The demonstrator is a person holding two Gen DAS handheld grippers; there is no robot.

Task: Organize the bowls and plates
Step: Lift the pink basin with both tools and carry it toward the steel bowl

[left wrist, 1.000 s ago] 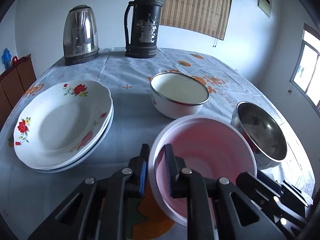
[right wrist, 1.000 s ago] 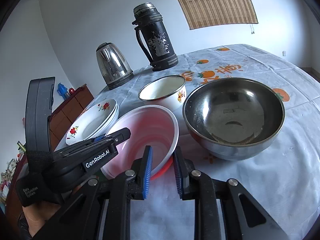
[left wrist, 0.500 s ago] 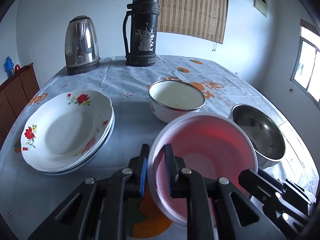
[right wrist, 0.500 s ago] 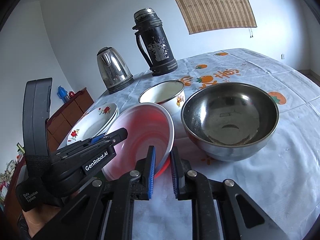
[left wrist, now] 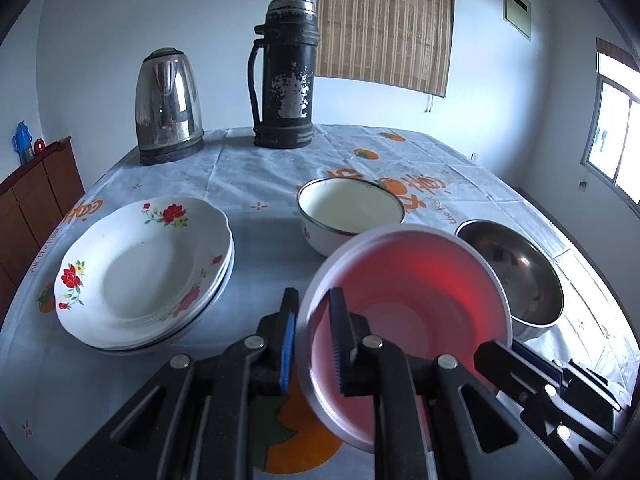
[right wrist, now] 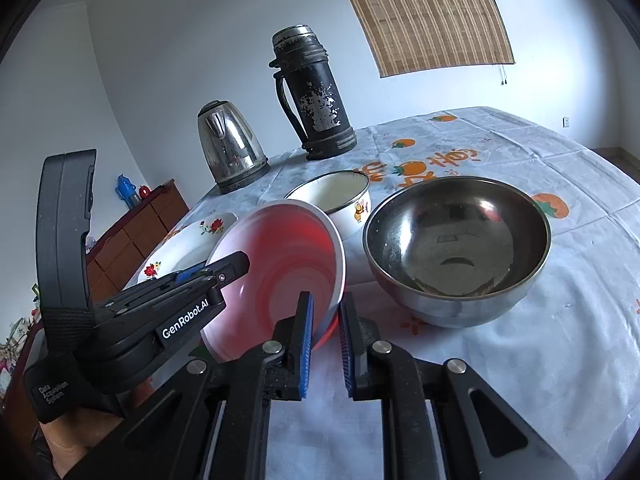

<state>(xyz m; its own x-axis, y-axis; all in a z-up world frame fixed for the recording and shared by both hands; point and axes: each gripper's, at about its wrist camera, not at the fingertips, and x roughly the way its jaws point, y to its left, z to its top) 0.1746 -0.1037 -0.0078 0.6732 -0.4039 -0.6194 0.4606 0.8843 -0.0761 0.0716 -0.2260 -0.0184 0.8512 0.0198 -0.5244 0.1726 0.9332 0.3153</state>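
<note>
My left gripper [left wrist: 314, 334] is shut on the near rim of a pink plastic bowl [left wrist: 412, 300] and holds it tilted above the table. In the right wrist view the same pink bowl [right wrist: 280, 268] has its right rim between the fingers of my right gripper [right wrist: 325, 340], which is shut on it. A white enamel bowl [left wrist: 350, 210] stands behind it and a steel bowl [left wrist: 516, 268] to its right. A stack of flowered plates [left wrist: 140, 268] lies at the left.
A steel kettle [left wrist: 168, 108] and a black thermos [left wrist: 284, 76] stand at the table's far edge. A wooden cabinet [left wrist: 36, 196] is beyond the table's left side. The tablecloth [left wrist: 256, 184] has orange prints.
The pink bowl has been lifted and tilted more upright, toward the white and steel bowls. My right gripper has narrowed from open onto the bowl's rim.
</note>
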